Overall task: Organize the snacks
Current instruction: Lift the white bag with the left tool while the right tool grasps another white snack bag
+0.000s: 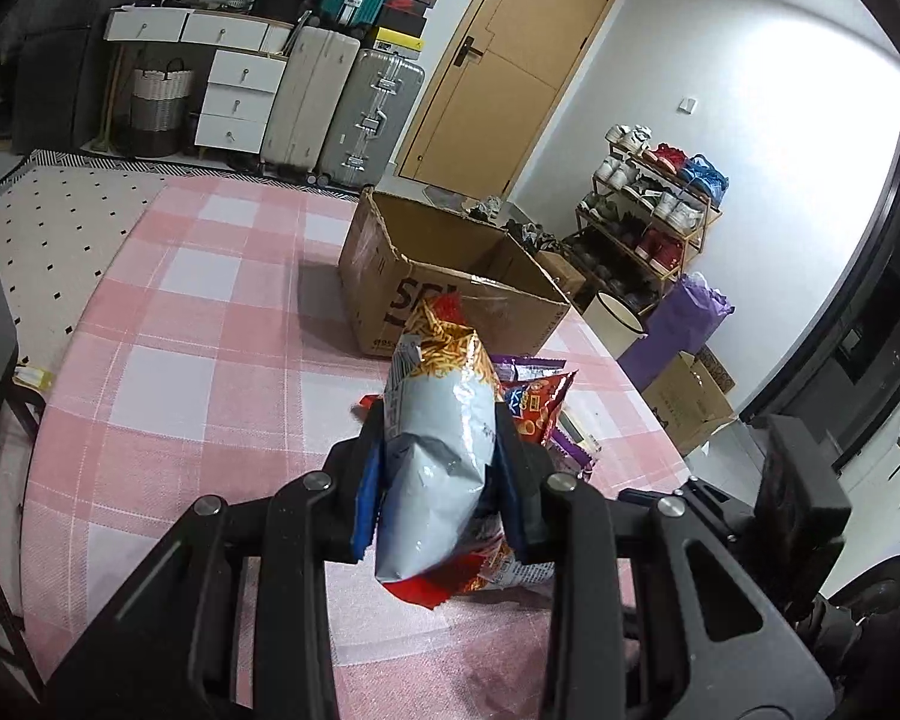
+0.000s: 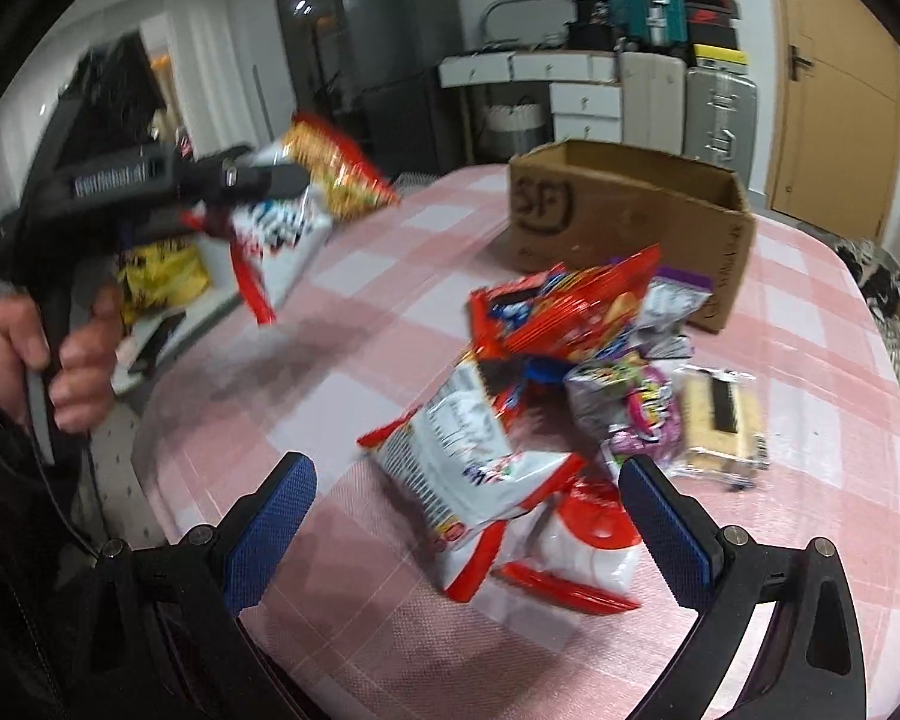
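Observation:
My left gripper [image 1: 441, 468] is shut on a silver and orange snack bag [image 1: 444, 438] and holds it above the pink checked table [image 1: 198, 324]. In the right wrist view the left gripper [image 2: 270, 180] shows at the upper left, blurred, with the bag [image 2: 330, 174] in it. An open cardboard box [image 1: 450, 282] stands at the far side of the table; it also shows in the right wrist view [image 2: 630, 210]. My right gripper [image 2: 468, 480] is open above a red and white snack bag [image 2: 474, 462]. A pile of snack packets [image 2: 570, 312] lies beyond it.
A clear packet of wafers [image 2: 720, 420] lies right of the pile. Suitcases [image 1: 342, 102], white drawers [image 1: 234, 96], a wooden door [image 1: 498, 60] and a shoe rack [image 1: 654, 210] stand beyond the table. A white bin [image 1: 615, 318] and a purple bag [image 1: 684, 318] are past its right edge.

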